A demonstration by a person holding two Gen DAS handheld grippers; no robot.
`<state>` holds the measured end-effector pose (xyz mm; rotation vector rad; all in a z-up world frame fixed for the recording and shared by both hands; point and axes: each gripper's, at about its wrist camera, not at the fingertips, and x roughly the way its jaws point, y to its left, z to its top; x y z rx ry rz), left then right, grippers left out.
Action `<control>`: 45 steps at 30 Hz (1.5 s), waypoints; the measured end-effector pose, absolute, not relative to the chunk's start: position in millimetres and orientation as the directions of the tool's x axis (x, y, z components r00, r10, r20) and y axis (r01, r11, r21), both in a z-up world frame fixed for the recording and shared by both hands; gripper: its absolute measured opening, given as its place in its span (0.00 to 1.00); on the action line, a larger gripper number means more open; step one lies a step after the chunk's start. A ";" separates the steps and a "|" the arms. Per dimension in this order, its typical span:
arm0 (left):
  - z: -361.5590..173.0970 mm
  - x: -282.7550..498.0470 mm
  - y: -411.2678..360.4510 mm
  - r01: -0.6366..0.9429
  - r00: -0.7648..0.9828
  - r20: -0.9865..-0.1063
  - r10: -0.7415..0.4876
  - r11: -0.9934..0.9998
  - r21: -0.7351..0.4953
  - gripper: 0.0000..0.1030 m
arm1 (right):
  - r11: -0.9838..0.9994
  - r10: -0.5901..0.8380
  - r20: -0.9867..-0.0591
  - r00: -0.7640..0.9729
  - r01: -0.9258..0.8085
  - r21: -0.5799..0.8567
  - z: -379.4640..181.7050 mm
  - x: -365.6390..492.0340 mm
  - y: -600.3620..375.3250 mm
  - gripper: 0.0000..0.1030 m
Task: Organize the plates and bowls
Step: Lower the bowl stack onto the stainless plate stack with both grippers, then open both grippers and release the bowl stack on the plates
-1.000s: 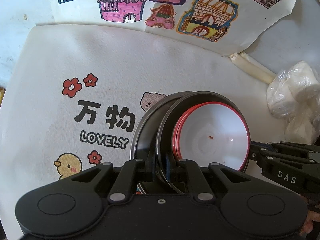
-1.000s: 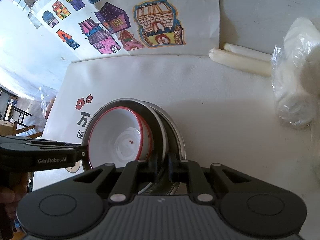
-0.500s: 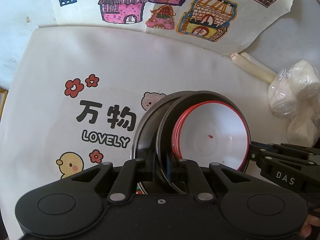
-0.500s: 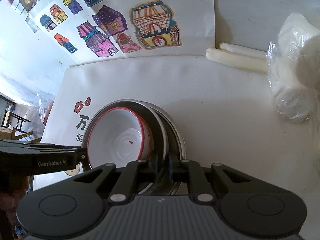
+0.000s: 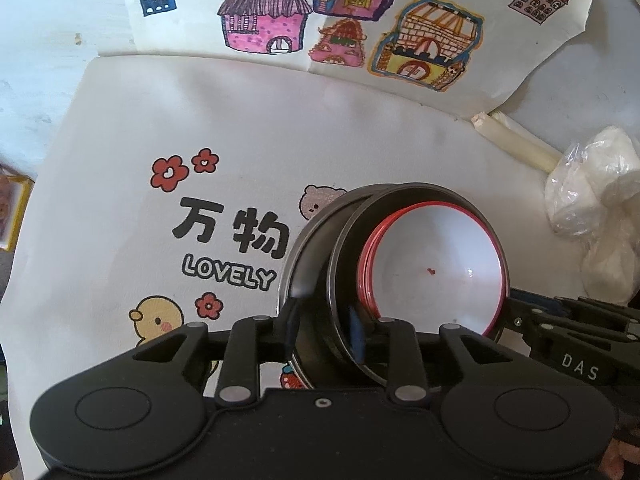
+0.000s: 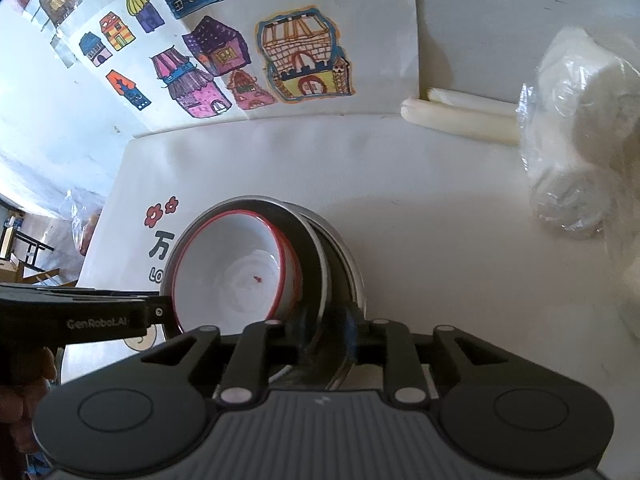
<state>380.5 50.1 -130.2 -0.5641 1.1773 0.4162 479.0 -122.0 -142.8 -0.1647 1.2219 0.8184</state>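
A white bowl with a red rim (image 5: pixel 432 272) (image 6: pixel 236 272) sits nested in a dark metal bowl (image 5: pixel 340 248) (image 6: pixel 312 240), which sits in a wider steel dish (image 5: pixel 304 248) (image 6: pixel 354 264) on the printed mat. My left gripper (image 5: pixel 325 328) straddles the stack's near rim. Its jaws are opening, and the metal rims stand between the fingers with gaps at the pads. My right gripper (image 6: pixel 326 326) straddles the opposite rim the same way, jaws opening. Each gripper's tip also shows from the side in the other view, the right gripper (image 5: pixel 510 312) and the left gripper (image 6: pixel 160 312).
The white mat (image 5: pixel 240 140) carries cartoon prints and "LOVELY". A paper sheet of drawn houses (image 5: pixel 360 20) lies behind it. Two pale rolled sticks (image 5: pixel 516 144) and a plastic bag of white rolls (image 5: pixel 592 200) lie to the right. A hand (image 6: pixel 20 380) holds the left gripper.
Both pairs of fingers were pinched on the metal rims and have spread apart. The stack and both hands have stayed where they were.
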 end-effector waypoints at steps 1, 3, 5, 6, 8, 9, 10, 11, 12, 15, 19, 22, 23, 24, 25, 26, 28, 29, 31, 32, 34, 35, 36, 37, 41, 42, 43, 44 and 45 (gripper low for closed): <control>-129.5 380.0 49.8 -0.582 0.335 -0.942 0.016 0.790 -0.194 0.29 | 0.712 0.467 -0.878 0.104 -0.633 0.304 -142.6 478.1 -123.3 0.28; -128.7 378.7 47.5 -0.585 0.332 -0.943 0.022 0.789 -0.188 0.30 | 0.713 0.468 -0.877 0.106 -0.632 0.304 -141.8 475.8 -125.6 0.32; -128.0 376.4 45.7 -0.592 0.324 -0.945 0.041 0.788 -0.169 0.37 | 0.713 0.469 -0.877 0.109 -0.633 0.303 -141.3 473.8 -127.6 0.35; -128.0 375.2 44.4 -0.592 0.323 -0.945 0.048 0.789 -0.162 0.38 | 0.712 0.470 -0.875 0.110 -0.633 0.303 -140.7 472.6 -128.5 0.38; -127.4 370.9 43.6 -0.595 0.329 -0.943 0.055 0.787 -0.162 0.40 | 0.713 0.474 -0.873 0.114 -0.632 0.304 -139.4 470.3 -130.5 0.41; -127.2 369.1 43.2 -0.598 0.331 -0.942 0.059 0.785 -0.161 0.43 | 0.712 0.475 -0.872 0.116 -0.633 0.304 -139.1 469.3 -131.5 0.43; -126.9 367.0 42.9 -0.602 0.332 -0.941 0.068 0.783 -0.156 0.47 | 0.711 0.477 -0.871 0.117 -0.633 0.305 -138.5 468.4 -132.9 0.44; -126.6 365.0 42.1 -0.604 0.332 -0.940 0.076 0.783 -0.150 0.51 | 0.712 0.479 -0.870 0.118 -0.633 0.306 -138.0 467.8 -134.2 0.46; -126.5 363.2 41.4 -0.605 0.332 -0.940 0.084 0.783 -0.144 0.52 | 0.712 0.480 -0.869 0.119 -0.632 0.306 -137.5 467.1 -135.8 0.46; -125.1 359.3 38.4 -0.611 0.334 -0.938 0.098 0.780 -0.135 0.56 | 0.713 0.483 -0.867 0.124 -0.631 0.307 -136.0 466.0 -140.8 0.51; -123.0 353.9 34.0 -0.622 0.334 -0.935 0.120 0.773 -0.123 0.66 | 0.713 0.486 -0.864 0.130 -0.632 0.305 -133.9 465.5 -146.5 0.56; -119.8 350.8 30.9 -0.629 0.340 -0.930 0.139 0.769 -0.115 0.72 | 0.712 0.489 -0.861 0.137 -0.633 0.304 -131.7 465.5 -150.4 0.60; -118.4 350.2 30.1 -0.631 0.343 -0.928 0.144 0.768 -0.114 0.73 | 0.711 0.491 -0.860 0.139 -0.634 0.304 -130.8 465.6 -151.7 0.61; -117.2 349.9 29.4 -0.634 0.344 -0.927 0.147 0.765 -0.114 0.74 | 0.711 0.493 -0.858 0.141 -0.634 0.304 -130.1 465.4 -152.9 0.63; -115.7 349.6 28.9 -0.638 0.345 -0.926 0.151 0.762 -0.114 0.75 | 0.711 0.494 -0.857 0.144 -0.635 0.303 -129.4 465.2 -153.9 0.64; -114.1 349.6 28.3 -0.641 0.346 -0.925 0.156 0.760 -0.111 0.78 | 0.710 0.496 -0.856 0.146 -0.635 0.303 -128.5 465.3 -155.2 0.66; -111.1 349.1 26.4 -0.644 0.349 -0.921 0.172 0.758 -0.103 0.85 | 0.711 0.501 -0.852 0.153 -0.634 0.304 -126.6 465.0 -157.7 0.69; -109.2 348.3 25.6 -0.644 0.356 -0.917 0.182 0.758 -0.100 0.86 | 0.711 0.503 -0.850 0.156 -0.633 0.305 -125.7 464.9 -158.9 0.70; -105.9 346.7 24.0 -0.643 0.370 -0.909 0.192 0.759 -0.101 0.86 | 0.712 0.508 -0.846 0.161 -0.631 0.308 -124.3 464.6 -161.8 0.74; -104.8 345.9 23.3 -0.643 0.372 -0.907 0.196 0.759 -0.100 0.88 | 0.712 0.511 -0.844 0.163 -0.630 0.310 -123.5 464.3 -163.3 0.78; -103.1 343.5 22.1 -0.649 0.373 -0.905 0.204 0.755 -0.098 0.96 | 0.710 0.518 -0.839 0.166 -0.631 0.314 -121.8 463.2 -166.2 0.83; -102.3 342.5 21.2 -0.652 0.375 -0.904 0.208 0.752 -0.098 0.97 | 0.708 0.523 -0.836 0.168 -0.632 0.316 -121.0 462.2 -167.6 0.83; -101.2 340.7 20.5 -0.655 0.379 -0.901 0.212 0.749 -0.099 0.97 | 0.706 0.526 -0.833 0.170 -0.633 0.317 -120.3 461.1 -168.8 0.84; -100.2 339.4 20.1 -0.656 0.381 -0.899 0.213 0.748 -0.101 0.97 | 0.704 0.530 -0.830 0.172 -0.634 0.319 -119.2 460.0 -169.8 0.85; -96.1 335.2 17.2 -0.655 0.386 -0.895 0.222 0.749 -0.097 0.99 | 0.700 0.545 -0.818 0.185 -0.638 0.322 -114.8 455.1 -173.4 0.89; -94.9 334.5 16.8 -0.654 0.388 -0.894 0.223 0.750 -0.096 0.99 | 0.700 0.549 -0.814 0.189 -0.637 0.324 -113.9 454.1 -174.2 0.91; -93.7 334.1 16.5 -0.652 0.389 -0.894 0.223 0.752 -0.096 0.99 | 0.700 0.554 -0.809 0.194 -0.635 0.327 -112.7 452.7 -175.1 0.93; -92.3 333.6 16.6 -0.649 0.393 -0.892 0.224 0.754 -0.097 0.99 | 0.700 0.559 -0.805 0.200 -0.634 0.329 -111.2 451.5 -175.9 0.95; -90.8 332.7 16.1 -0.646 0.399 -0.889 0.226 0.757 -0.098 0.99 | 0.700 0.563 -0.801 0.205 -0.633 0.330 -109.6 450.4 -176.6 0.97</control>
